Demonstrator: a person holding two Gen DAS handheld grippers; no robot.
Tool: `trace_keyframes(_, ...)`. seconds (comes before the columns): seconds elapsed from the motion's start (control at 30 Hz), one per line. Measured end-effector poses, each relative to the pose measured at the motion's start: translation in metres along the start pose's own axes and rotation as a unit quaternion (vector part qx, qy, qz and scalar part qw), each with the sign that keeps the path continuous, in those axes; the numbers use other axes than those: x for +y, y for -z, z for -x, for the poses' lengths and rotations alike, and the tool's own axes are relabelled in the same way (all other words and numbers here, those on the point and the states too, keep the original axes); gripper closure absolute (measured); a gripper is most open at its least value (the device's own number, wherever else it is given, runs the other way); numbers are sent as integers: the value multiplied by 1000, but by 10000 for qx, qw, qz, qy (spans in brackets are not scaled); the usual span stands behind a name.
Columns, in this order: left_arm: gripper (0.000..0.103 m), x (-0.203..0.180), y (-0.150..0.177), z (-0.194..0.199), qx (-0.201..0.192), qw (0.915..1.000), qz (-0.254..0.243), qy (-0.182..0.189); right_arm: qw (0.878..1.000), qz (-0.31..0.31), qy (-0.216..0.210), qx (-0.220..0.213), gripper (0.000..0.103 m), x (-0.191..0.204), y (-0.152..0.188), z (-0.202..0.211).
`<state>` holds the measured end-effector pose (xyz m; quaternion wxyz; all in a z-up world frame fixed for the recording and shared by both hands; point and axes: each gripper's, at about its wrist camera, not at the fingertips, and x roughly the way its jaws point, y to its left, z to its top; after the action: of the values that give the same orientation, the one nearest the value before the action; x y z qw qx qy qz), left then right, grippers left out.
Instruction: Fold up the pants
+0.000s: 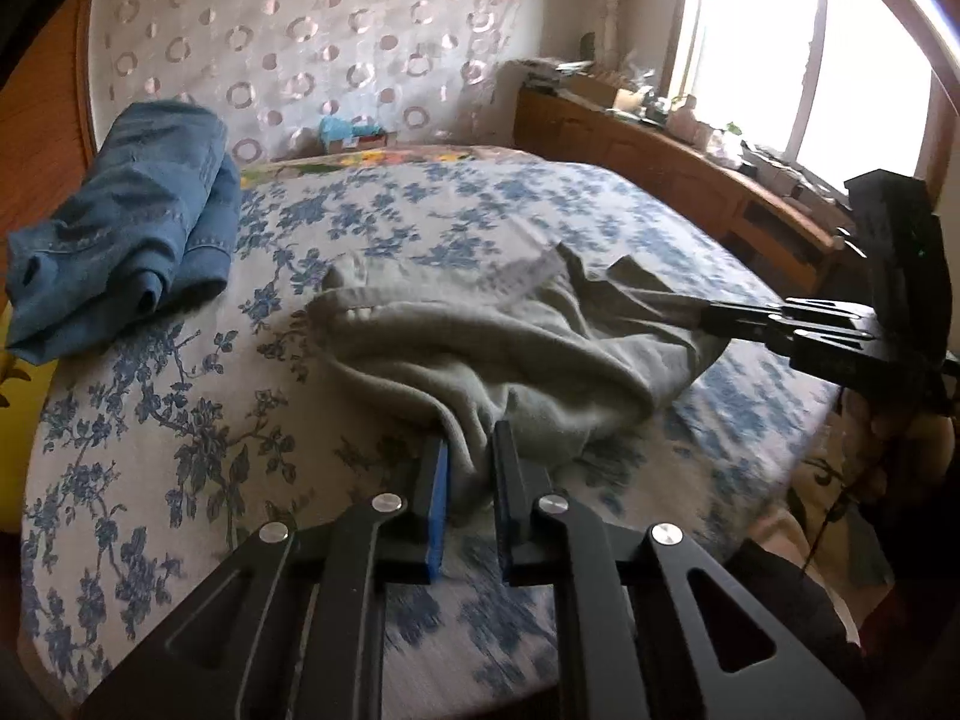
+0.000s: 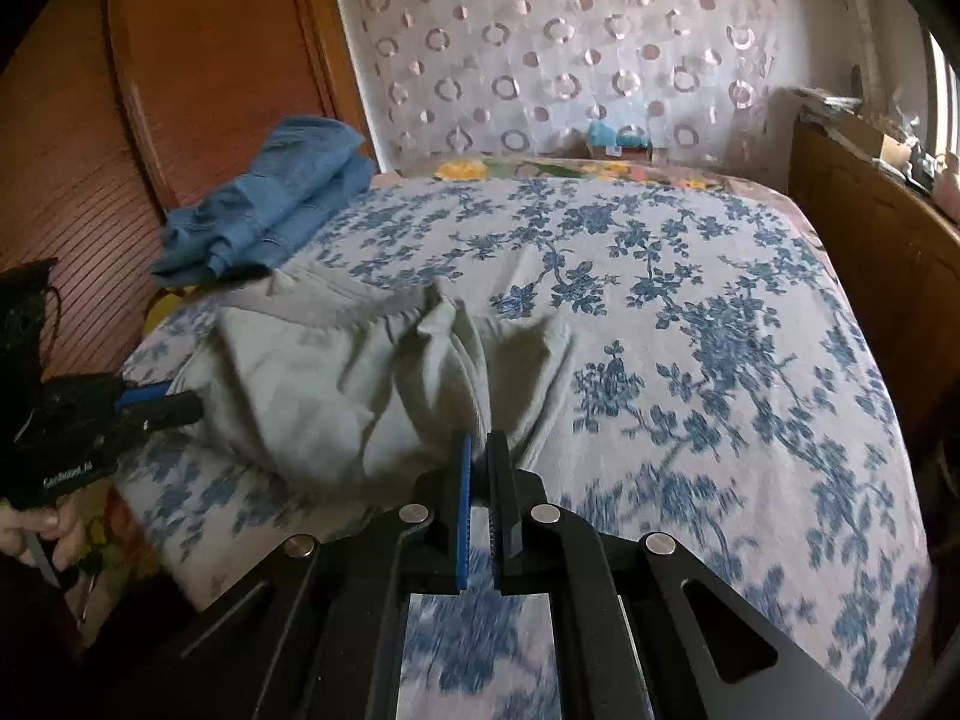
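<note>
I see a bed under a white bedspread printed with blue flowers (image 2: 690, 312), with a folded pile of blue denim (image 1: 126, 228) at its far left edge. Behind hangs a sheer curtain with pink rings (image 1: 300, 30), and a cluttered wooden cabinet (image 1: 672, 162) stands below the bright window (image 1: 798, 60).

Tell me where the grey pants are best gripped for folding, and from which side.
Grip the grey pants along their near, bunched edge, coming from the bed's near side. That edge faces both grippers, and the left gripper and right gripper already pinch it.
</note>
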<state>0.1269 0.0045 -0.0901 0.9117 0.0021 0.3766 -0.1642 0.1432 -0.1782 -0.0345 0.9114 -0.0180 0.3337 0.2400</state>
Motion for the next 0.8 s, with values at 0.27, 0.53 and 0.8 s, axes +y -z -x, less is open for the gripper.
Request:
trace_keyframes(0.27,78,-2,18,10,212,9997,75,63,9997,-4,-218,113,97,-2,20,23)
trace_keyframes(0.53,57,16,6,25,-175,9993,324,-31,9994,148,-257,-164,60,10,3,23)
trace_keyframes(0.8,57,42,-22,3,-184,9969,769,59,9986,319,-411,-97,60,11,-27,-27)
